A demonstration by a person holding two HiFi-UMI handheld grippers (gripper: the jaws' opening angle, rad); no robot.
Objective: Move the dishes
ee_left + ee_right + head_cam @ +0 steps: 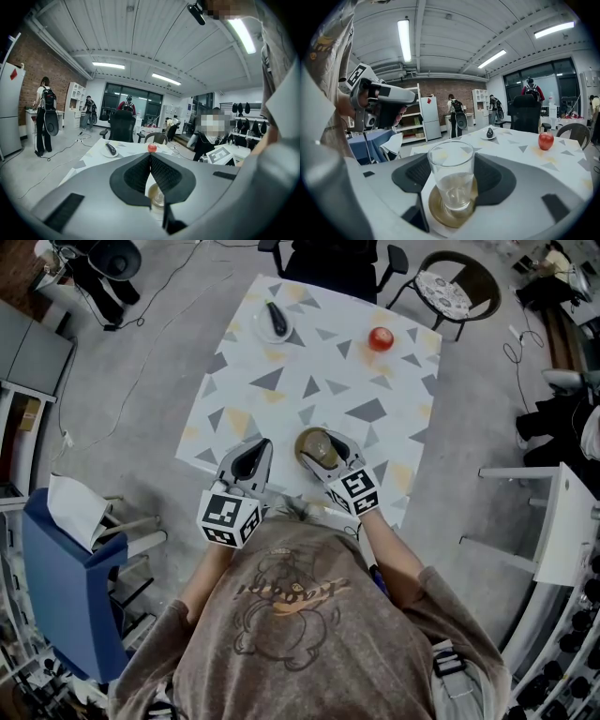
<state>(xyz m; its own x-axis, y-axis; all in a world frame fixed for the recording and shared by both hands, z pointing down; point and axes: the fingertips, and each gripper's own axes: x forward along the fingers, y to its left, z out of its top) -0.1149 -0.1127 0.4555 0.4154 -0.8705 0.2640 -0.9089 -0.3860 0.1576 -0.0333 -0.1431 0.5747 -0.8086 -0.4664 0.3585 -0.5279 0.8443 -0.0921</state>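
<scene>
Right gripper view: the drinking glass (451, 168) stands upright, long axis vertical and mouth up, on a round brown coaster (438, 216); the right claw (322, 452) is closed on it, partly open with a pad against each side. Head view: glass and coaster sit at the near edge of the triangle-patterned counter (309, 381), the left claw (251, 461) just beside them, its jaws together on nothing; well apart at the far side are a white plate (263, 330) bearing a dark object (276, 315) and a red apple (381, 338).
</scene>
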